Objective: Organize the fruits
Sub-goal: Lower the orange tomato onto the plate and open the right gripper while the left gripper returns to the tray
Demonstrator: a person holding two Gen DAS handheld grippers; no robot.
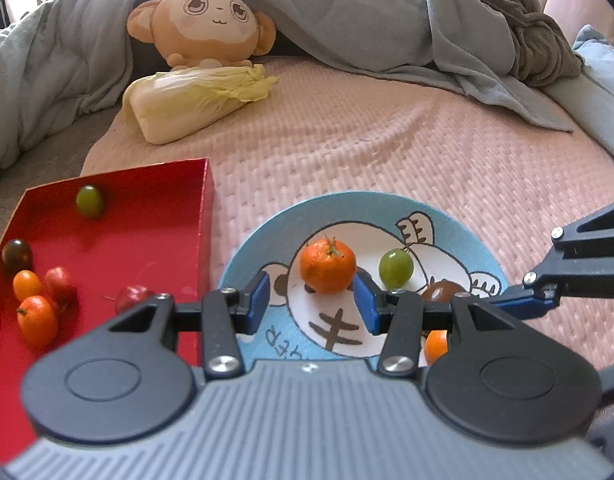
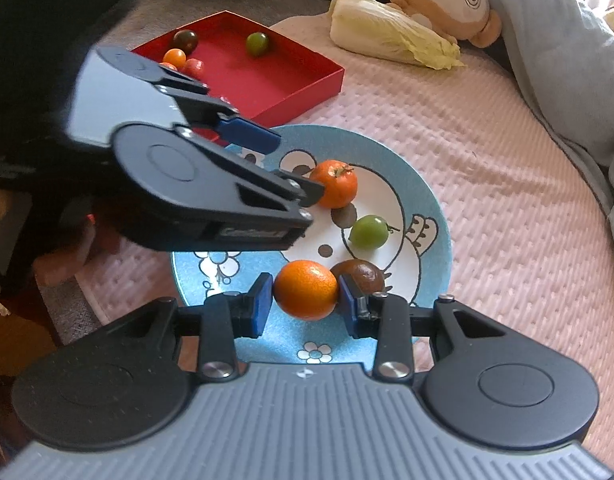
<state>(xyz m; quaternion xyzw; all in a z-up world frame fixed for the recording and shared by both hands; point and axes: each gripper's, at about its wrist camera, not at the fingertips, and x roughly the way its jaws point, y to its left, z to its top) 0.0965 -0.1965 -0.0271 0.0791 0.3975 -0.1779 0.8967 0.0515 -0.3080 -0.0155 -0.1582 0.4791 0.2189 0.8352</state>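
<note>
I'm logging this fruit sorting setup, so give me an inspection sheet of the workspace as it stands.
Surface: pink quilted bedspread.
Job's things: blue cartoon plate holds a stemmed mandarin, green tomato, brown tomato and smooth orange fruit; red tray holds several small fruits.
Clutter: napa cabbage, monkey plush.
Grippers: left claw open, straddling the mandarin without gripping; right claw shut on the orange fruit.
Cables: nothing seen.
Surroundings: grey blanket heaped behind.
</note>
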